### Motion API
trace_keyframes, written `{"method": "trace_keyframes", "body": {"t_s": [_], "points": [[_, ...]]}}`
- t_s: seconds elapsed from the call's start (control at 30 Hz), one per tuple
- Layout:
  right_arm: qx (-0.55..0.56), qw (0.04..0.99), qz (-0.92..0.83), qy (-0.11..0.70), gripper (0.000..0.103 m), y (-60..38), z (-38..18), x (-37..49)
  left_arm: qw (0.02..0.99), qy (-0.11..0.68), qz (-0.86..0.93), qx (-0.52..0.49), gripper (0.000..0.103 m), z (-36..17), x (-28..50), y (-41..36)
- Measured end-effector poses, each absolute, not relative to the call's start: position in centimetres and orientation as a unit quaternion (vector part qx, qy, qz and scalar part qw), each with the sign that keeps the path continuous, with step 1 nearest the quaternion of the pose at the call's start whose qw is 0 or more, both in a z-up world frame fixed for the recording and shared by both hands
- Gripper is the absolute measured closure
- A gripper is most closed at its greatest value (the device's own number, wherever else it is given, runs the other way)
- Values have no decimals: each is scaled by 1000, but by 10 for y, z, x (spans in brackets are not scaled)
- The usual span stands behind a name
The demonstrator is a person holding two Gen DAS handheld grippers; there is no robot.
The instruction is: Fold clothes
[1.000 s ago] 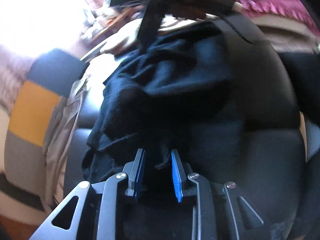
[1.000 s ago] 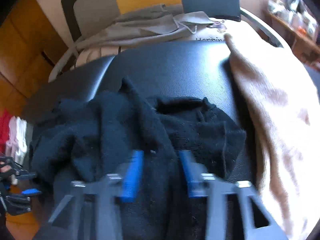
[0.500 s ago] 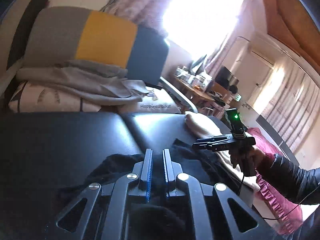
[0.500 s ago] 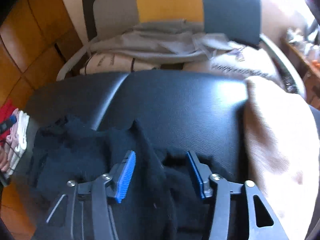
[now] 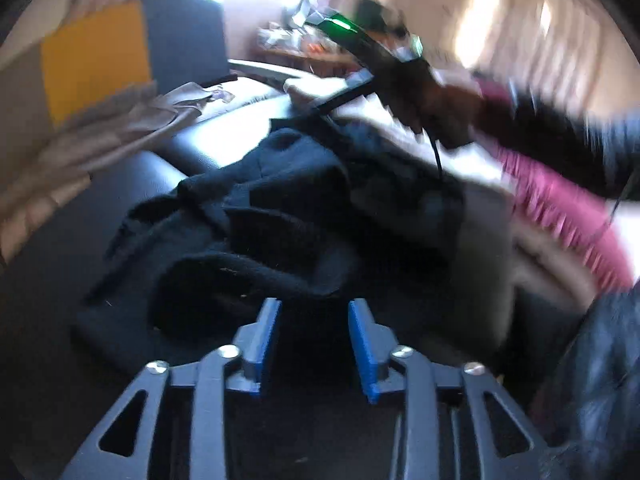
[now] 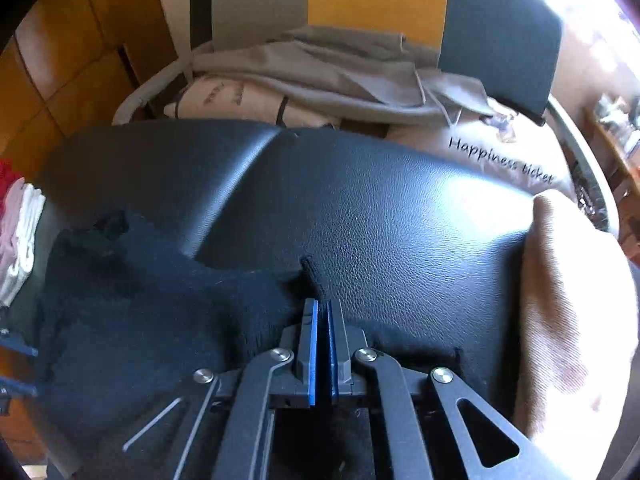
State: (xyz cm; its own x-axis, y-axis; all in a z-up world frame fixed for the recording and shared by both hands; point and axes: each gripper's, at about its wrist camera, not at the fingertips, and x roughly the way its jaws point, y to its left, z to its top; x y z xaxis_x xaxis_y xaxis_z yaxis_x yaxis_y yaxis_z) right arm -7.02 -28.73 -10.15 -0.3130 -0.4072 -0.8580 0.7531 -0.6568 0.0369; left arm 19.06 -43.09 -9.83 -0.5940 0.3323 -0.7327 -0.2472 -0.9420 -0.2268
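A black knit garment (image 5: 280, 208) lies crumpled on a black leather surface (image 6: 400, 208). In the left wrist view my left gripper (image 5: 314, 312) is open just short of the heap, with nothing between its blue pads (image 5: 269, 320). In the right wrist view the garment (image 6: 160, 312) spreads to the left, and my right gripper (image 6: 320, 312) is shut on its edge, a small tuft of fabric poking out past the tips. The left wrist view is blurred; it shows the right gripper's body (image 5: 384, 56) with a green light, held by a hand above the garment's far side.
A beige garment (image 6: 572, 300) lies along the right edge of the leather surface. Behind it are a grey garment (image 6: 340, 68) and a printed cushion (image 6: 500, 160) against a grey, yellow and dark backrest. White and pink cloth (image 6: 16, 232) sits at the left; pink fabric (image 5: 560, 208) is on the right.
My left gripper, shut half a second ago, now stands open and has swung down toward the heap. My right gripper, open before, has shut on the black garment's edge.
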Motion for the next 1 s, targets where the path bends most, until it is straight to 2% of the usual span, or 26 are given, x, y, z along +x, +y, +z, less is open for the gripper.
{"method": "trace_keyframes", "body": {"t_s": [0.03,0.1,0.17,0.47,0.63,0.73,0.77,0.8,0.87,1.0], "points": [[450,368,-792,187,98,-284,-97,-67,160,-87,893,-411,50,-97,193,-437],[438,366,-801,181,98,-276,-89,-62,158,-129,888,-412,33,-103,190,-440],[427,364,-809,174,98,-268,-80,-57,155,-171,881,-412,29,-109,187,-444],[399,350,-840,108,98,-220,-54,-36,139,-355,831,-404,31,-138,174,-458],[404,349,-841,90,98,-205,-58,-28,127,-442,789,-406,35,-153,160,-464],[402,349,-842,85,98,-200,-59,-25,79,-458,779,-422,52,-157,157,-464],[400,349,-843,83,98,-199,-58,-23,61,-464,775,-425,62,-158,158,-465],[397,350,-845,78,98,-197,-57,-22,43,-464,781,-416,64,-152,165,-465],[391,352,-848,69,98,-191,-53,-18,24,-446,799,-403,64,-144,176,-463],[386,358,-848,61,98,-184,-50,-8,25,-453,800,-392,52,-144,183,-456]]}}
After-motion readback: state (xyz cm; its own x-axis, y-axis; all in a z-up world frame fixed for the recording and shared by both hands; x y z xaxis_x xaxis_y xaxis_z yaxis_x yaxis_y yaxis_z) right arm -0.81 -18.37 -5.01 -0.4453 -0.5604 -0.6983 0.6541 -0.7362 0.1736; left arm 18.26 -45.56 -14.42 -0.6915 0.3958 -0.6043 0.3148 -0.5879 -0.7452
